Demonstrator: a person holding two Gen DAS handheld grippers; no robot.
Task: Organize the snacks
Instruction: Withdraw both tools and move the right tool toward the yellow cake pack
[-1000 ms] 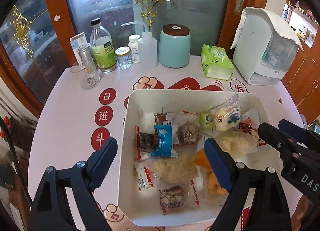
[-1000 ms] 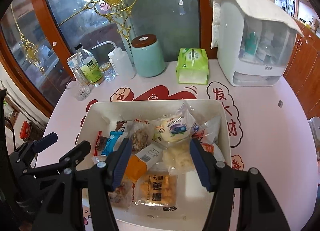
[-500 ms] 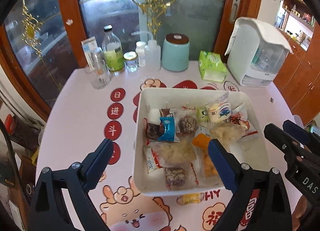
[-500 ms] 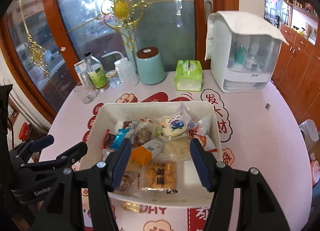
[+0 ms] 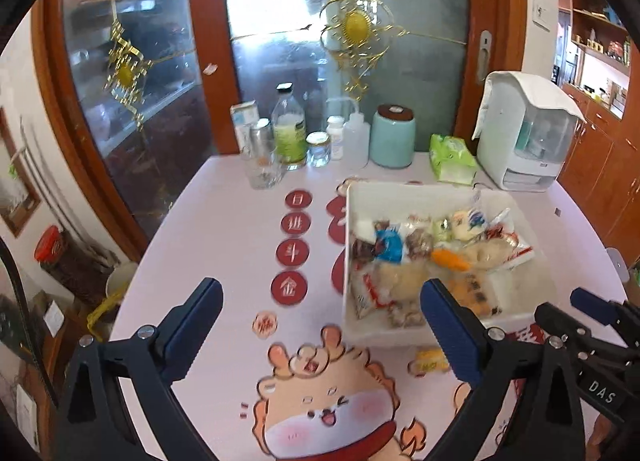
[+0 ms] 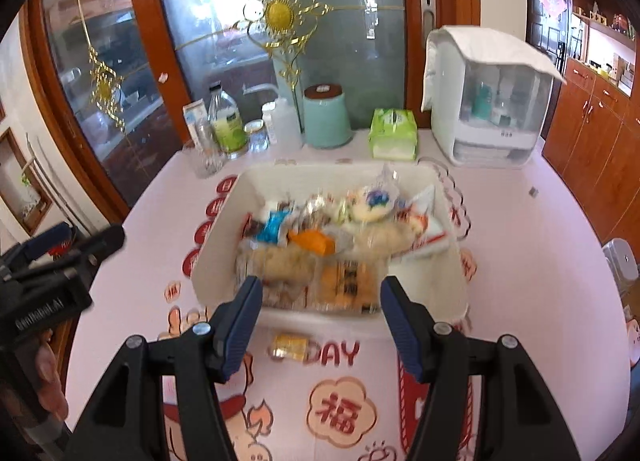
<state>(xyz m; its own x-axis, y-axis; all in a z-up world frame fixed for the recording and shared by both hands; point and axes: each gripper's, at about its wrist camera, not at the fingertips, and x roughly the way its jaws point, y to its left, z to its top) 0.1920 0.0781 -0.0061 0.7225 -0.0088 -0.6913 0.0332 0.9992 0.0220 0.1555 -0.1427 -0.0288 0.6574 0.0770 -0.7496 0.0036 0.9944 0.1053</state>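
Pretty much done I'd say: the white bin [image 6: 224, 257] on the surface [image 6: 532, 261] is packed with wrapped snacks [image 6: 320, 237]. Only one yellow candy [image 6: 290, 346] lies outside, just before it. Left claw [image 5: 322, 331] is opening, empty; right claw [image 6: 322, 319] is half-open, empty.

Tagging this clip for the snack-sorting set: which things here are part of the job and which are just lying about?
Part of the job:
white bin
wrapped snacks piled in it
yellow snack on the table outside the bin
left gripper, opening, empty
right gripper, empty

Lying about:
teal jar
tissue pack
green-label bottle
glass
white cabinet
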